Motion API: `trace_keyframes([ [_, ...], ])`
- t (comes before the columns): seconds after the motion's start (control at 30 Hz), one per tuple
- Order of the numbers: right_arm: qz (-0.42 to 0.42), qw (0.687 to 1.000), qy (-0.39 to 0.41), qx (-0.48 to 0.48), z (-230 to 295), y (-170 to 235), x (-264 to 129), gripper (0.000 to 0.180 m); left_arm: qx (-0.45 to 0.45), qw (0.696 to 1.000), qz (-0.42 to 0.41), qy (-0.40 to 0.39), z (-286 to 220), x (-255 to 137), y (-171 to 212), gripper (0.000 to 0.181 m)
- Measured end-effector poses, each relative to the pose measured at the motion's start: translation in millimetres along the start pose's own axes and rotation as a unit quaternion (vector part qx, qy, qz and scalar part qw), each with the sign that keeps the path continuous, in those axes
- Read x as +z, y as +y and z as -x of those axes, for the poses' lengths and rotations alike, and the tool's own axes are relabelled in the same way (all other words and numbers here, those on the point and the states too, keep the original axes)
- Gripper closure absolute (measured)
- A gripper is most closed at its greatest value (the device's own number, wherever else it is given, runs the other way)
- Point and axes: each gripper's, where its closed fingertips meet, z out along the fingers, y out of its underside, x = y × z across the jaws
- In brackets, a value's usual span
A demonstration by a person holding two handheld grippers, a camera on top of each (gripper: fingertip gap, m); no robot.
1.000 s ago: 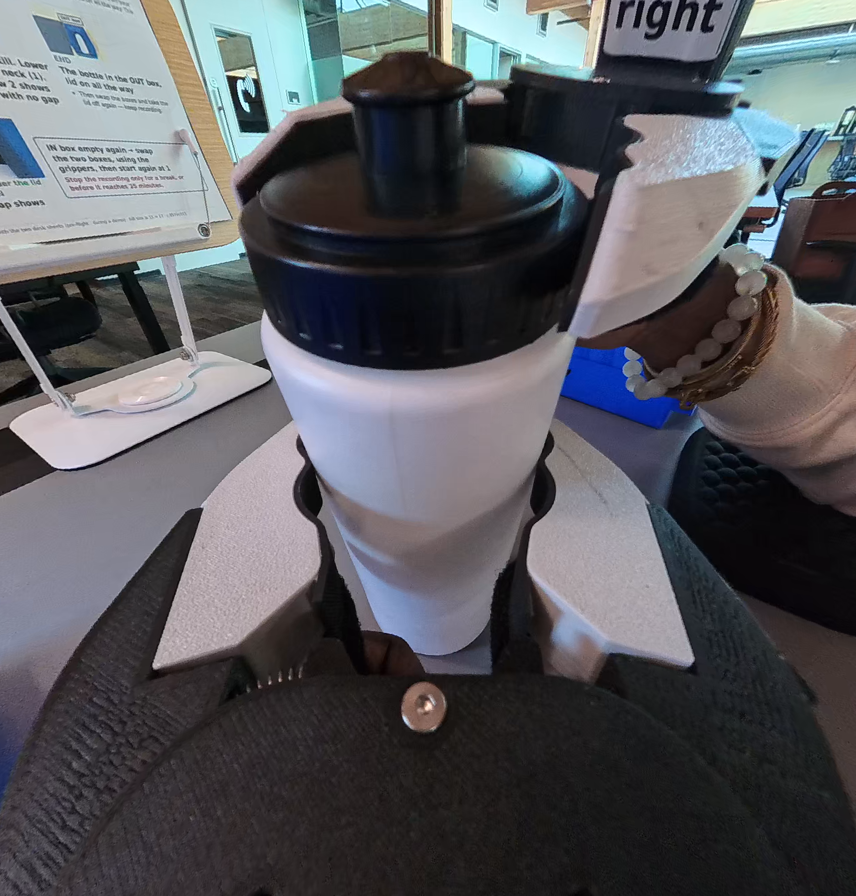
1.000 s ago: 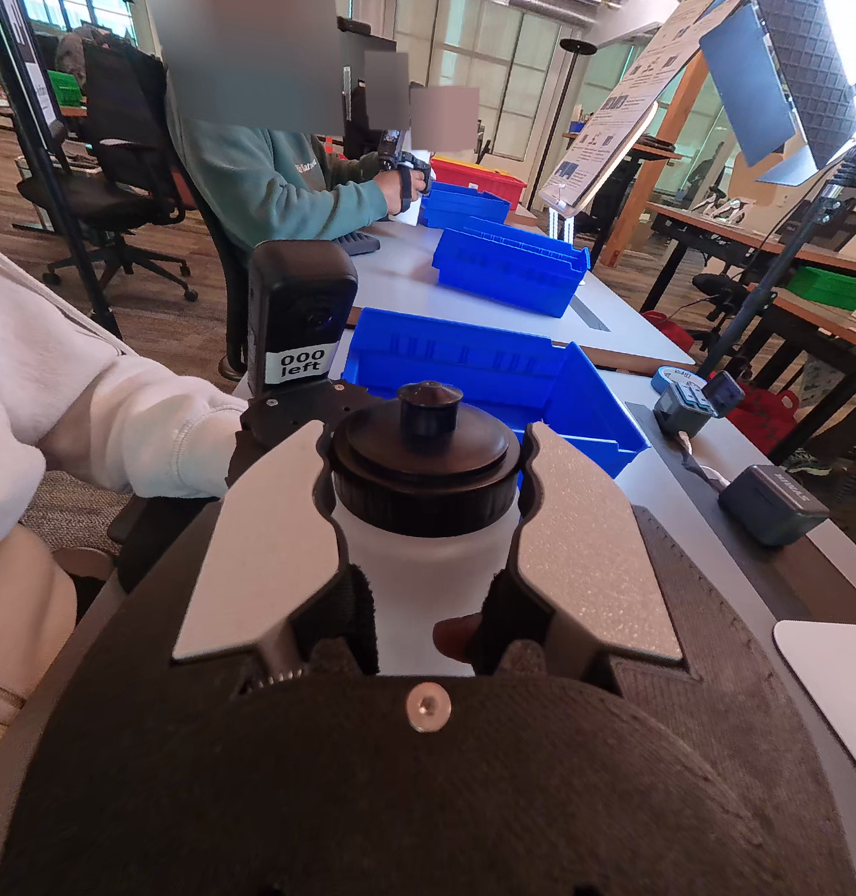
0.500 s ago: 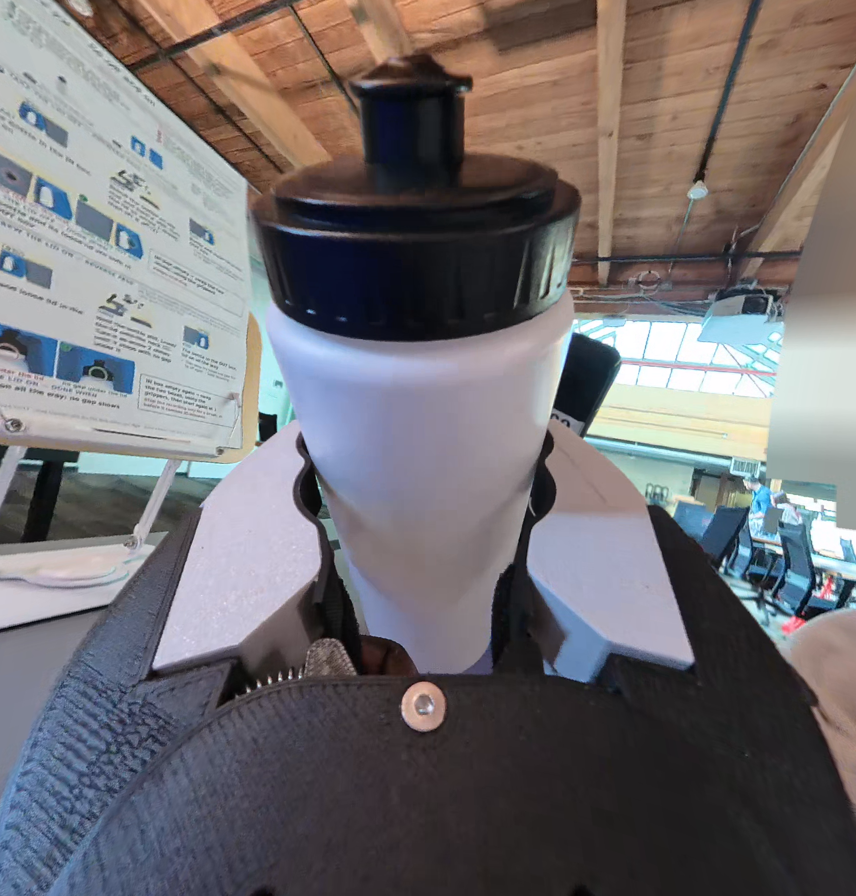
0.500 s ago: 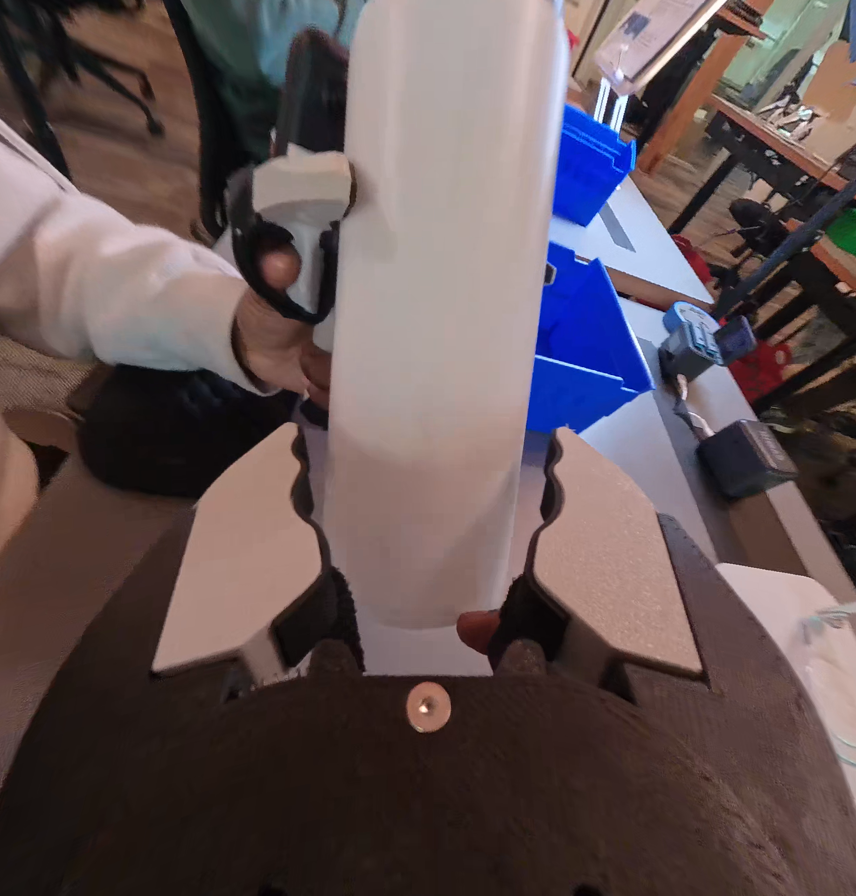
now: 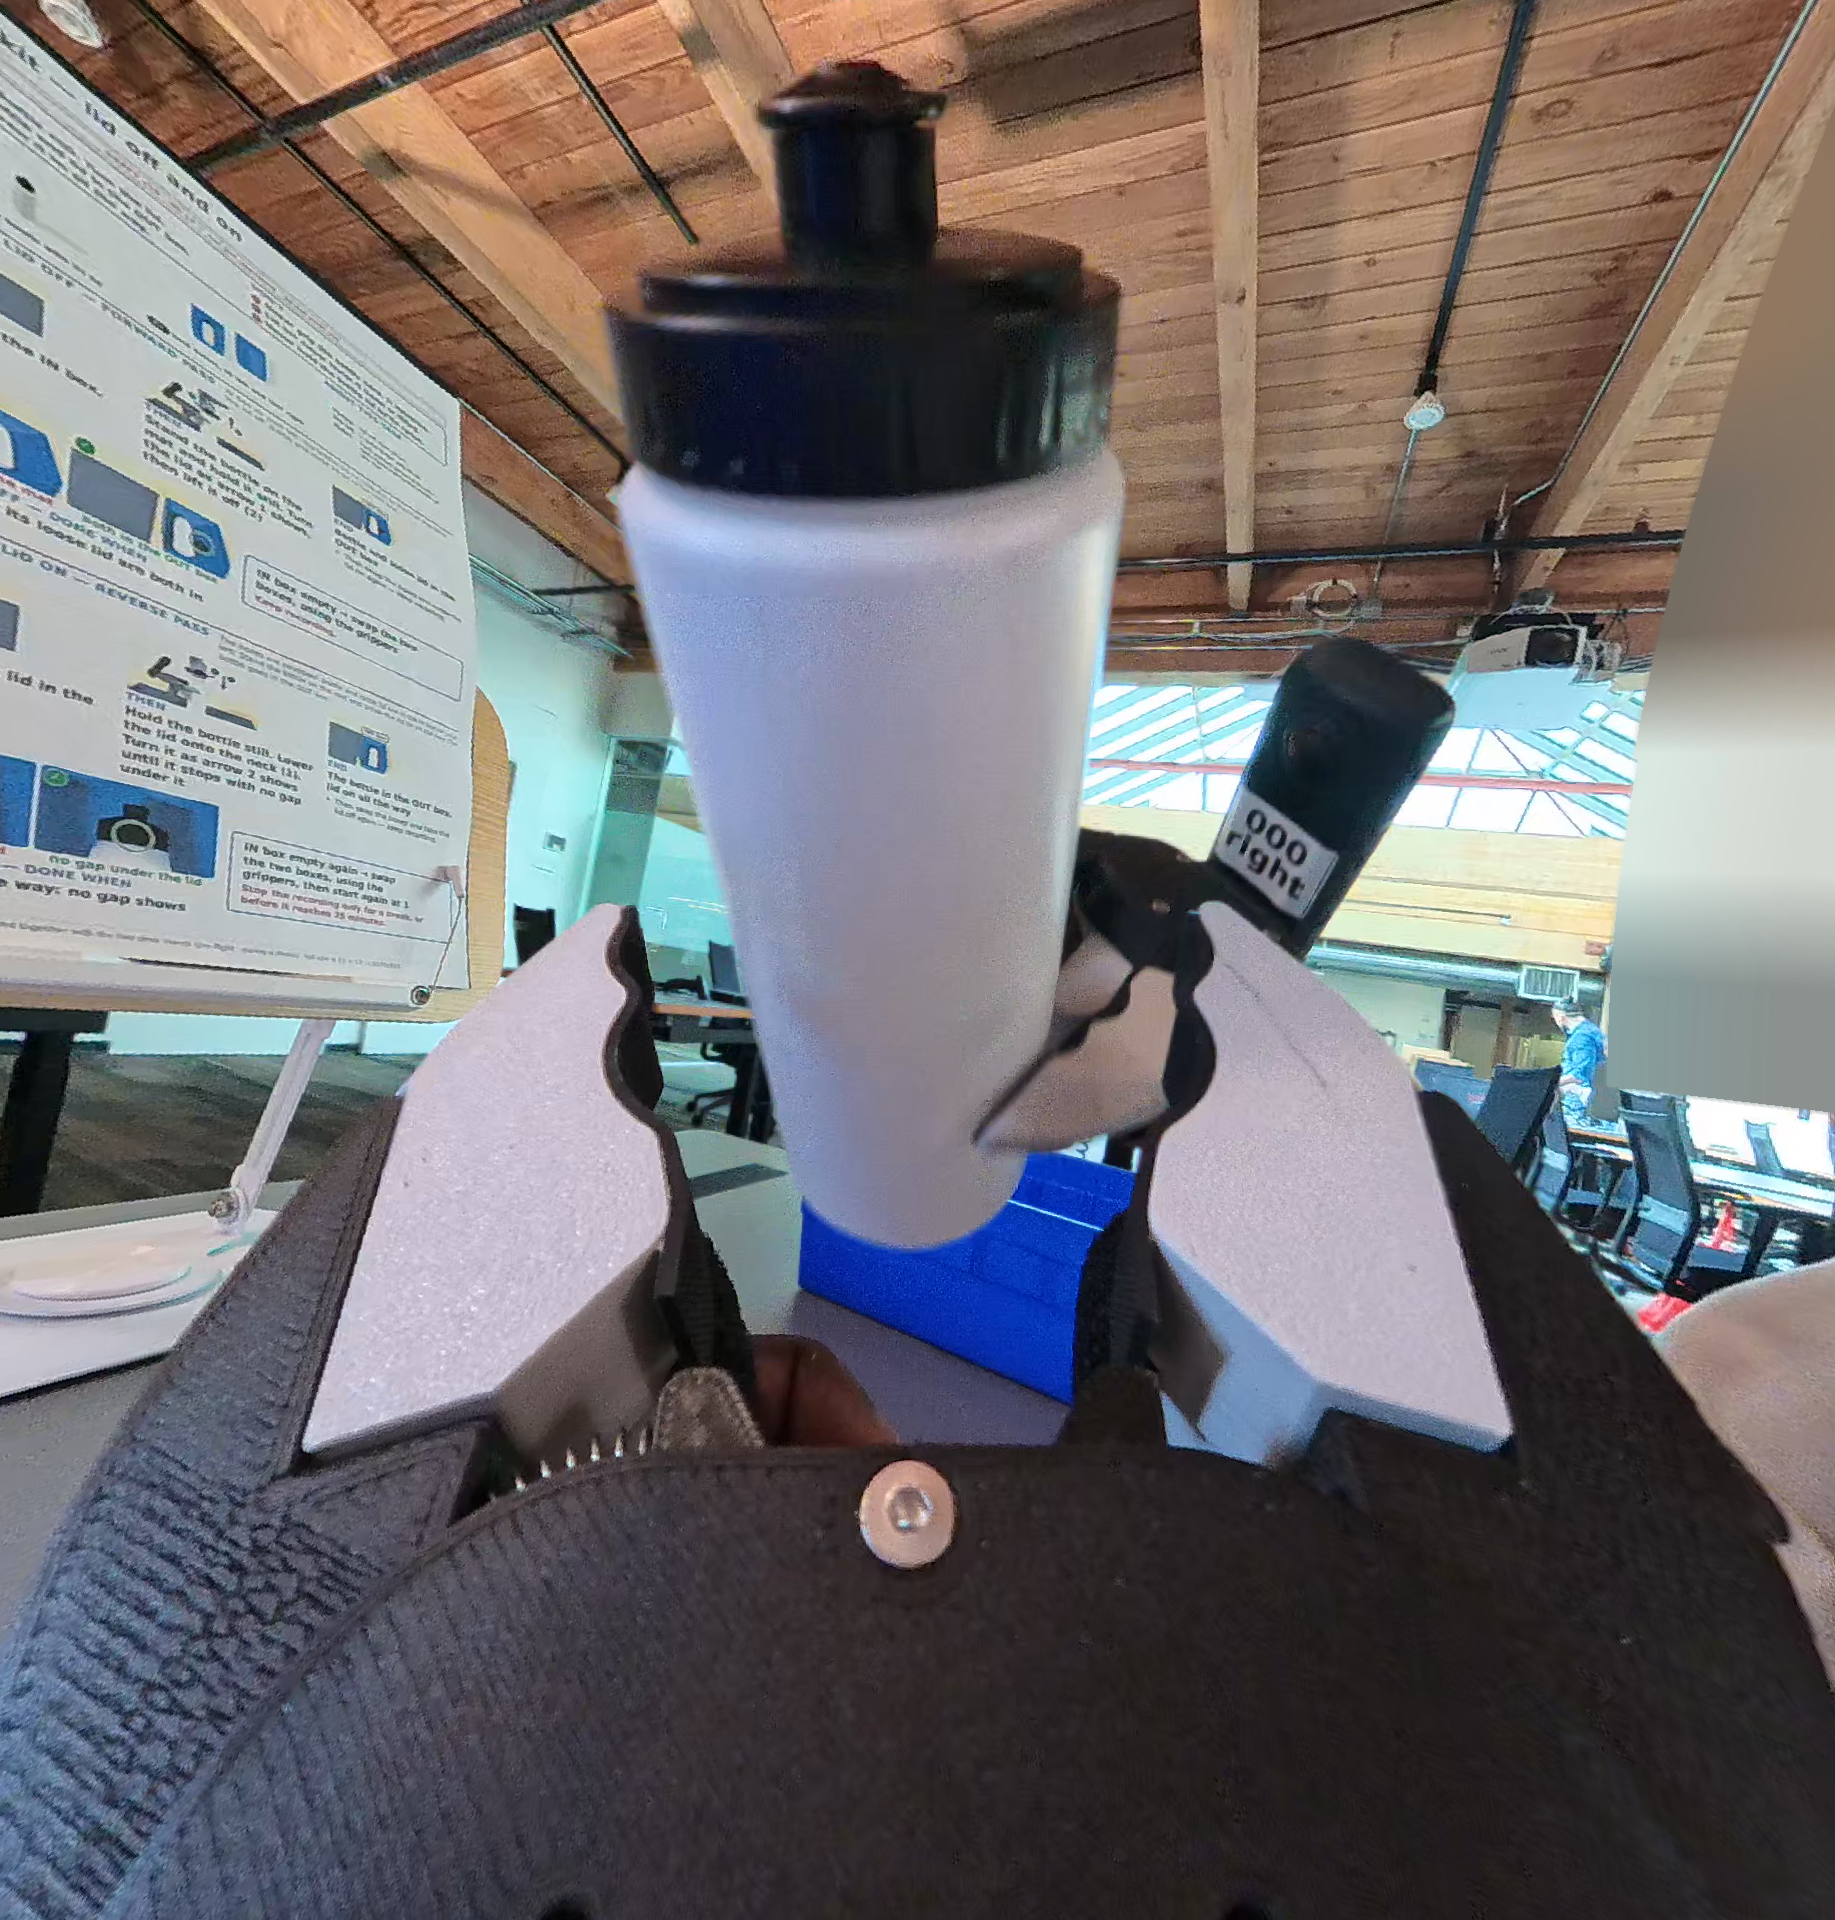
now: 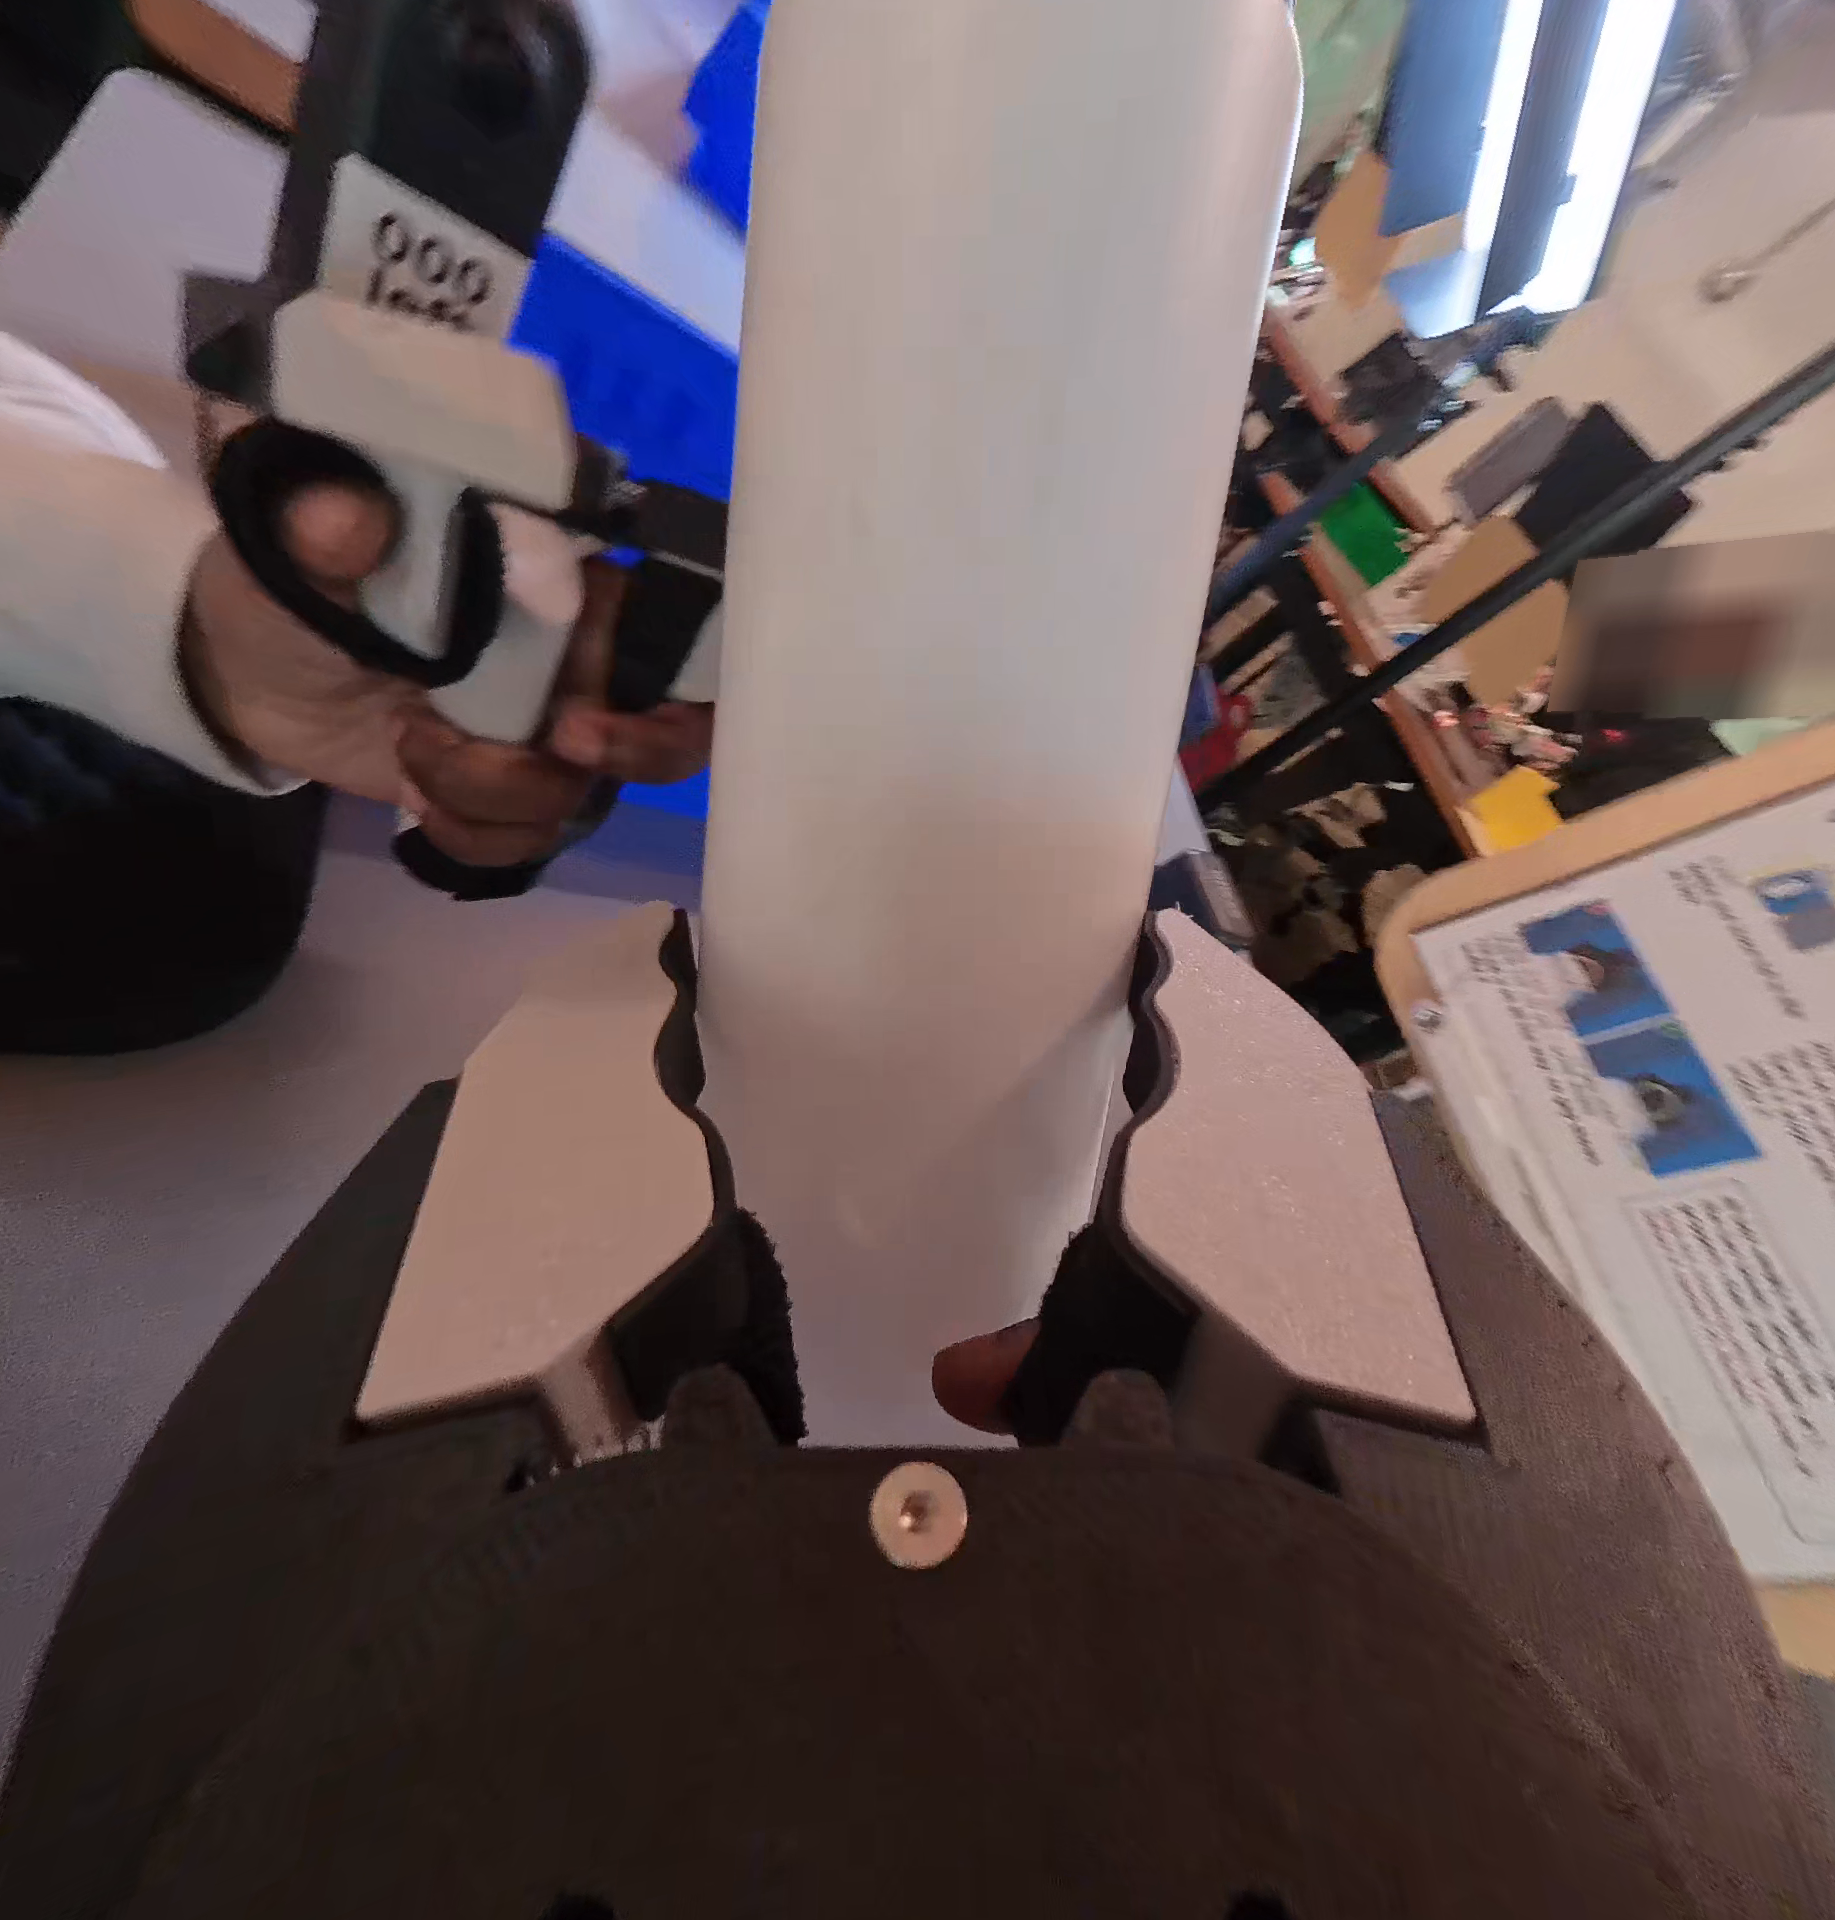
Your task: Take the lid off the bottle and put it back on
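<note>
A white bottle point(image 5: 882, 790) with a black screw lid point(image 5: 861, 384) and spout stands upright in the air. My left gripper point(image 5: 913, 935) is open, with a gap between each finger and the bottle. In the left wrist view the right gripper point(image 5: 1089, 1070) clamps the bottle low on its far right side. In the right wrist view my right gripper point(image 6: 918, 920) is shut on the bottle's point(image 6: 996, 520) body, and the lid is out of frame above. The left gripper point(image 6: 445, 488), held in a hand, shows beside the bottle on the left.
An instruction board point(image 5: 196, 582) on a white stand sits at the left on the grey table point(image 5: 19, 1475); it also shows in the right wrist view point(image 6: 1661, 1143). A blue bin point(image 5: 944, 1309) lies behind the bottle. Desks and chairs fill the room beyond. The left gripper's tips are roughly 6 centimeters from the right gripper's.
My right gripper left the lid, dropped to the bottle's body and shut on it. My left gripper then opened off the bottle, which now hangs in the right gripper alone.
</note>
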Motion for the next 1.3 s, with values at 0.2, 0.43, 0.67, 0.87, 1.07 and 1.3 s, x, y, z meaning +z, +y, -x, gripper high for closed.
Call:
trace_keyframes([
  [0.2, 0.005, 0.984, 0.162, 0.079, -76, 1, -90, 0.099, 0.015, 0.999, 0.016, -0.028, 7, 1, 6, 0.096],
  [0.43, 0.073, 0.912, 0.291, 0.278, -131, 67, -229, 0.099, 0.075, 0.995, 0.064, -0.018, -2, 7, 25, 0.098],
  [0.67, 0.235, 0.85, 0.292, 0.37, -103, 160, -269, 0.098, 0.116, 0.986, 0.117, -0.01, -10, 11, 41, 0.101],
  [0.87, 0.251, 0.794, 0.252, 0.492, -27, 246, -265, 0.098, 0.14, 0.977, 0.161, 0.005, -16, 13, 57, 0.102],
  [1.07, 0.272, 0.739, 0.248, 0.564, 12, 292, -272, 0.098, 0.153, 0.969, 0.193, 0.009, -16, 12, 70, 0.103],
  [1.3, 0.263, 0.753, 0.251, 0.548, 8, 290, -268, 0.114, -0.014, 0.974, 0.224, 0.029, -35, 16, 66, 0.104],
])
